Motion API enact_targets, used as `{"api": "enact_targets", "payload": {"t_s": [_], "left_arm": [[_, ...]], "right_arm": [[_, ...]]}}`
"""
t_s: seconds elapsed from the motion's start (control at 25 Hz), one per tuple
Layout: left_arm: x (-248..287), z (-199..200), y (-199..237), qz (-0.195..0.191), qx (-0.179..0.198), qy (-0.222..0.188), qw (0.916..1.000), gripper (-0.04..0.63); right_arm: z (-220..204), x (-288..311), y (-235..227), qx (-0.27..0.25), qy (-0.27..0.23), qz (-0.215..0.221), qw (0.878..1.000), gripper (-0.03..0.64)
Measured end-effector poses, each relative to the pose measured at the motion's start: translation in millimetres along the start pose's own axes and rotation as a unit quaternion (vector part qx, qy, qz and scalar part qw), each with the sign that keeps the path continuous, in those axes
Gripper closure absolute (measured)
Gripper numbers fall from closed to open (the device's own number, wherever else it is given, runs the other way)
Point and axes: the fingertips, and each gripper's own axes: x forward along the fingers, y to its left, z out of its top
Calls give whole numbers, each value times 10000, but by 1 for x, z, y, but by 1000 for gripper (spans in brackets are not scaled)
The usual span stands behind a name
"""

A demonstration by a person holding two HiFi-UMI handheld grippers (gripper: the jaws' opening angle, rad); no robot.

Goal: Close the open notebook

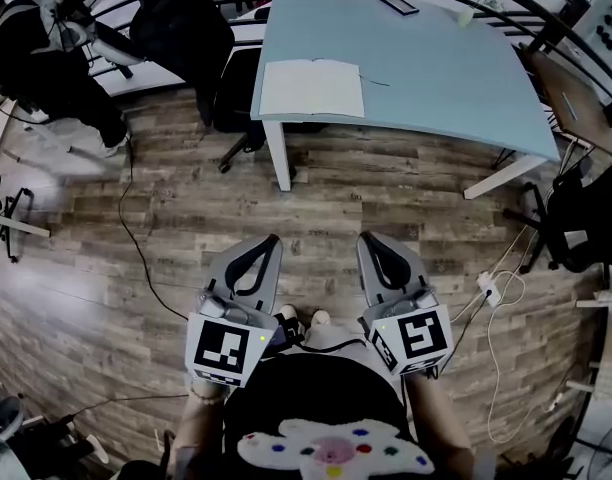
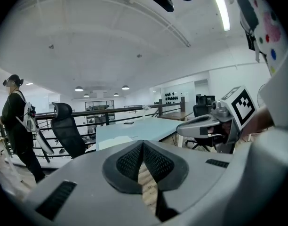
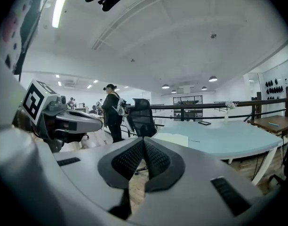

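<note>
1. Left tongs [image 1: 270, 240] [image 2: 143, 147]: pressed together, pinching nothing; held low over the wooden floor [image 1: 366, 193], aimed toward the bench [image 1: 446, 78].
2. Right tongs [image 1: 370, 240] [image 3: 144, 145]: likewise pressed together and empty; level with the left pair, near it but not touching.
3. Notebook [image 1: 313, 88]: lies open, pages up, at the near left corner of the pale blue bench; well apart from both tongs.
4. Dark flat slab [image 1: 398, 5]: rests near the far edge of the bench, well apart from the notebook; too small to identify.
5. Black office chair [image 1: 181, 28]: stands at the left side of the bench, beyond the notebook's corner.
6. Person in dark clothing [image 1: 41, 53]: stands at far left, past the chair.
7. White power strip [image 1: 489, 288]: lies on the floor right of the right tongs, with a pale cable trailing from it.
</note>
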Motion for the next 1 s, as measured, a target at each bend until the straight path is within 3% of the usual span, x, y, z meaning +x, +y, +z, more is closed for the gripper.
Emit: {"api": "enact_targets", "payload": {"t_s": [0.44, 0.72, 1.0], "left_arm": [[1, 7, -9, 257, -96, -72, 9996, 578], [-1, 12, -17, 466, -94, -159, 9987, 578], [2, 12, -29, 493, -36, -243, 9985, 578]], "right_arm": [[-2, -4, -14, 159, -89, 86, 9998, 581], [-3, -14, -15, -344, -101, 258, 9990, 581], [-1, -27, -25, -276, -296, 124, 9991, 581]]}}
